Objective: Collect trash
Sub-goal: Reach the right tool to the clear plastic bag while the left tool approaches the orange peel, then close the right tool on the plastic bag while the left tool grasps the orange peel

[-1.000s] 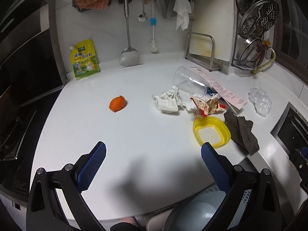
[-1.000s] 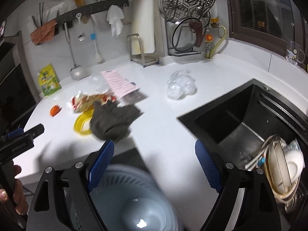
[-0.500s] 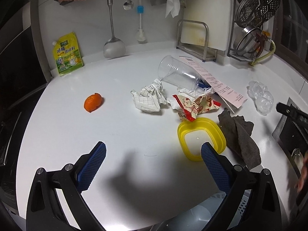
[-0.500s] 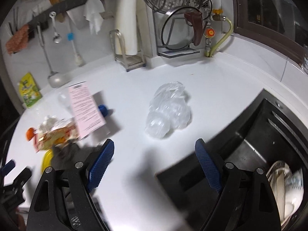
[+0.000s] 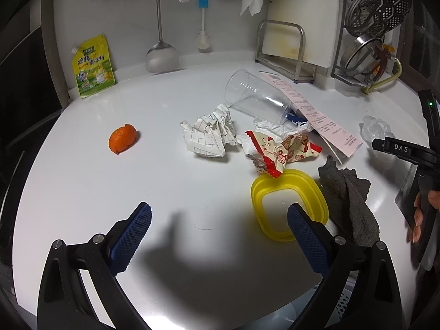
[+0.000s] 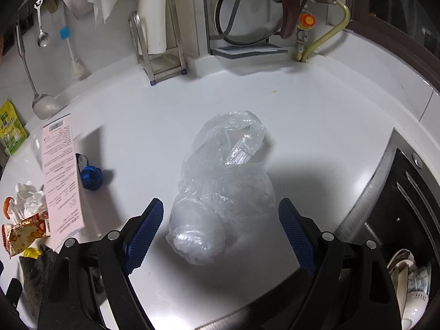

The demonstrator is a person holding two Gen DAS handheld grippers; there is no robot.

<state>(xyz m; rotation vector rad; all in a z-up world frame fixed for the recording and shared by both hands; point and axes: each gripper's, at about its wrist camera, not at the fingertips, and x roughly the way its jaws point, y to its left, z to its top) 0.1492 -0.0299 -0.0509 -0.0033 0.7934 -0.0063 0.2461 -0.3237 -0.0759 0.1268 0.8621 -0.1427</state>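
Observation:
Trash lies on the white counter (image 5: 192, 187): an orange peel (image 5: 122, 139), crumpled checked paper (image 5: 210, 134), a snack wrapper (image 5: 280, 148), a tipped clear plastic cup (image 5: 258, 97), a pink receipt (image 5: 310, 112) and a clear plastic bag (image 6: 222, 189). My left gripper (image 5: 218, 236) is open and empty above the counter's near part, short of the trash. My right gripper (image 6: 220, 231) is open, its fingers either side of the near end of the plastic bag, not closed on it. The bag also shows in the left wrist view (image 5: 375, 130).
A yellow lid (image 5: 290, 206) and grey rag (image 5: 348, 200) lie by the wrapper. A blue bottle cap (image 6: 90, 178) sits by the receipt (image 6: 62, 173). The sink (image 6: 407, 220) with dishes is right of the bag. A pale bin (image 5: 310, 310) shows below the counter's edge.
My right gripper has moved forward over the counter, and the plastic bag now sits between its open fingers. My left gripper has moved forward toward the trash pile.

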